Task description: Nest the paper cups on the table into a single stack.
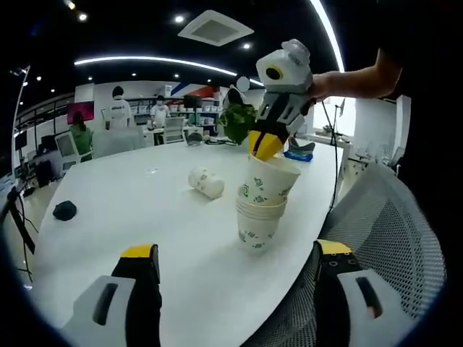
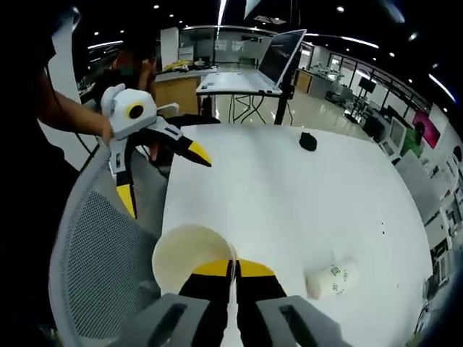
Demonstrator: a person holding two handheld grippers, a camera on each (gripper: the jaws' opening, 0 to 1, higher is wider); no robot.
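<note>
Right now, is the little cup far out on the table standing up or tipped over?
Tipped over. The lone paper cup lies on its side on the white table, apart from the upright stack.

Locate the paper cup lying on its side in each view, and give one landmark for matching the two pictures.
Left gripper view: the tipped cup lies on the white table near picture centre, left of the cup stack pinched by the right gripper.
Right gripper view: the tipped cup lies at lower right, right of the right gripper.
Shared landmark: the small black object on the table.
</note>
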